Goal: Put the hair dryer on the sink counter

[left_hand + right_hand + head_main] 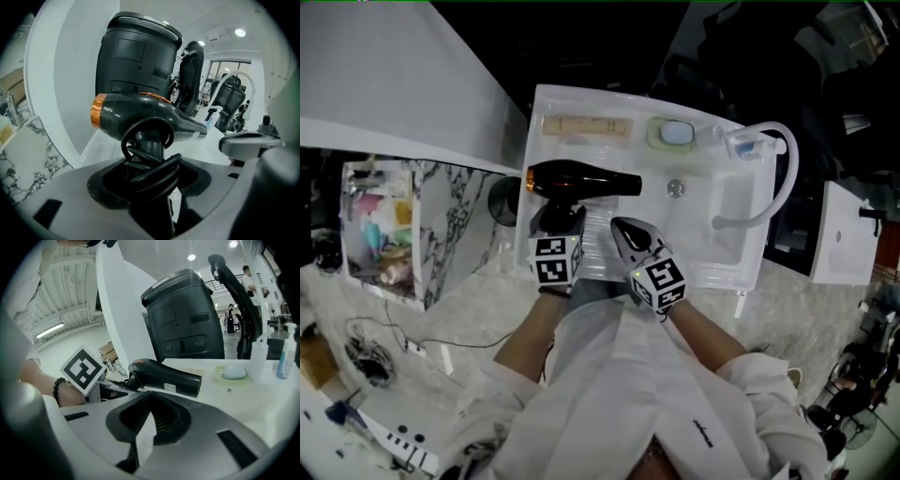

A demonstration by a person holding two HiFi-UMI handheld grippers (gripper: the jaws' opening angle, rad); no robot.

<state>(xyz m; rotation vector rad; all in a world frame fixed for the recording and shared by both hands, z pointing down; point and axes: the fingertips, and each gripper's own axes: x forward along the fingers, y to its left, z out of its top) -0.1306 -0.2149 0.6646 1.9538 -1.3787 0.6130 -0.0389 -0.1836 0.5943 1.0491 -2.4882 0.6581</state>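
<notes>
Your left gripper [559,221] is clamped on the handle [150,143] of the black hair dryer [581,180] with the orange ring at its back end, and the black cord [154,171] coiled round that handle is caught between the jaws as well. Your right gripper [623,231] sits just to the right of it, a little below the centre of the head view, with its jaws drawn together and nothing between them. The hair dryer lies crosswise in the middle of the head view, nozzle pointing right, over the left part of the white sink counter [712,272]; no view settles whether it touches the surface. Beyond it, along the upper edge of the counter, you have a long beige rectangular piece [586,126], a pale green soap dish [654,141] carrying a light blue bar of soap [677,132], and a clear pump bottle [741,142] at upper right. A white curved faucet [783,178] arches over the basin, whose round metal drain [675,188] shows near the centre. At the left of the frame stands a marble-patterned shelf unit [455,225] with a clear box [380,230] of small items. In the left gripper view a large black bin-shaped housing [136,56] rises behind the dryer
</notes>
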